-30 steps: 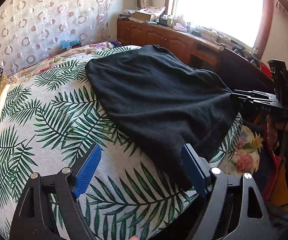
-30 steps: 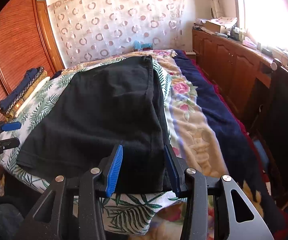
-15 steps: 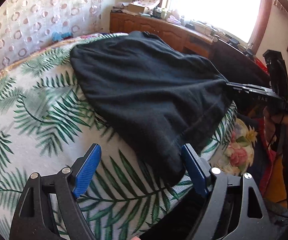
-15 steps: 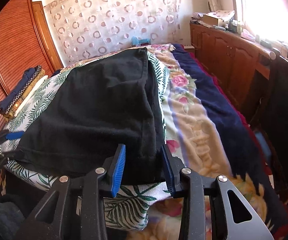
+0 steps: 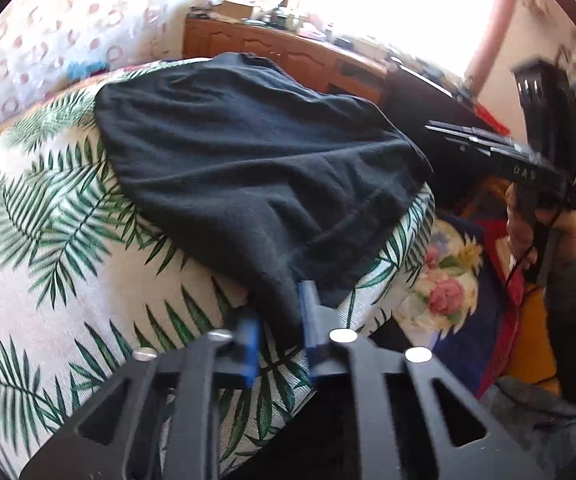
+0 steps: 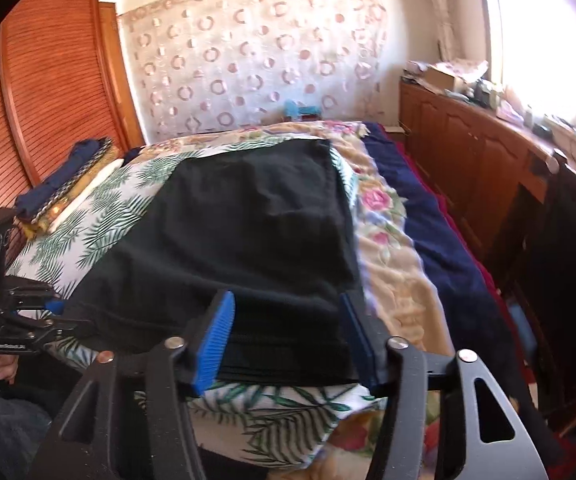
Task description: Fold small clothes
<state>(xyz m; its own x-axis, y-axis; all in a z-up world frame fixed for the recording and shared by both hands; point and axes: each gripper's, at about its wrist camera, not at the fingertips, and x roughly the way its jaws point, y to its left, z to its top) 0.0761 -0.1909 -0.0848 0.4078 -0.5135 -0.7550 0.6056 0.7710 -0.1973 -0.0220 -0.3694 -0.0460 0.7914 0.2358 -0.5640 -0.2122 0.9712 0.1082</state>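
A black garment [image 5: 255,168] lies spread on a palm-leaf sheet [image 5: 47,240] at the near edge of the bed. It also shows in the right wrist view [image 6: 239,232]. My left gripper [image 5: 279,328] is shut on the garment's near left corner; that gripper shows at the left of the right wrist view [image 6: 53,312]. My right gripper [image 6: 288,332] is open, its blue pads either side of the garment's near right corner, which lies between them. Its body shows at the right of the left wrist view [image 5: 500,152].
A stack of folded clothes [image 6: 63,184] lies at the bed's far left by a wooden wardrobe [image 6: 47,100]. A floral blanket [image 6: 384,240] and a navy cover [image 6: 440,240] lie right of the sheet. A wooden sideboard [image 6: 468,152] runs under the window.
My left gripper moved in and shut on the garment's corner. My right gripper has opened wider around the other corner. Both views have shifted a little.
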